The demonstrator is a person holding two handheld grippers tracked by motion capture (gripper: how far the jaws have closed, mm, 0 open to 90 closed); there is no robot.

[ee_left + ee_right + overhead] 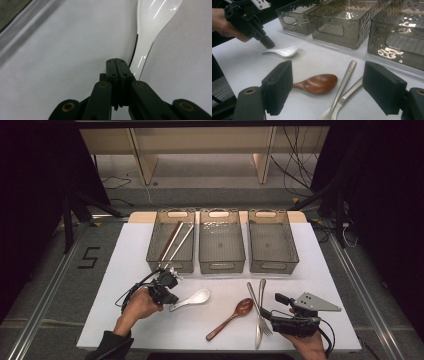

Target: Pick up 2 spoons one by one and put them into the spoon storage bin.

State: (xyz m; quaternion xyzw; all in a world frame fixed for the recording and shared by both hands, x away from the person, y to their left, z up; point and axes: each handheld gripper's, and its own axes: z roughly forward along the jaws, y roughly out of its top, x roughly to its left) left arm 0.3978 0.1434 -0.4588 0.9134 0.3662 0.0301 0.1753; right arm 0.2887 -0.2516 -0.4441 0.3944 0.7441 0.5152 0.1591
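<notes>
The left gripper (117, 60) has its jaws pressed together with nothing between them; its tip is just beside the handle of the white spoon (150, 30), which lies flat on the table (125, 285), so the spoon is not gripped. In the high view this gripper (170, 296) is at the near left, and the white spoon (192, 299) points from it to the right. The right gripper (327, 87) has its jaws wide apart and holds nothing; it hovers at the near right, in front of the brown spoon (318, 83) and two metal pieces (342, 87) that lie side by side, at least one of them a fork. At the far side stand three bins in a row. The left bin (170, 240) already holds chopsticks (175, 241); the middle bin (221, 242) and the right bin (272, 242) look empty. I judge that the work is sorting the cutlery into the bins, and it is at an early point: only the chopsticks are put away. The white spoon, the brown spoon and the two metal pieces are left on the table. The step in hand seems to be taking the white spoon, but for that the left jaws must first open around its handle.
</notes>
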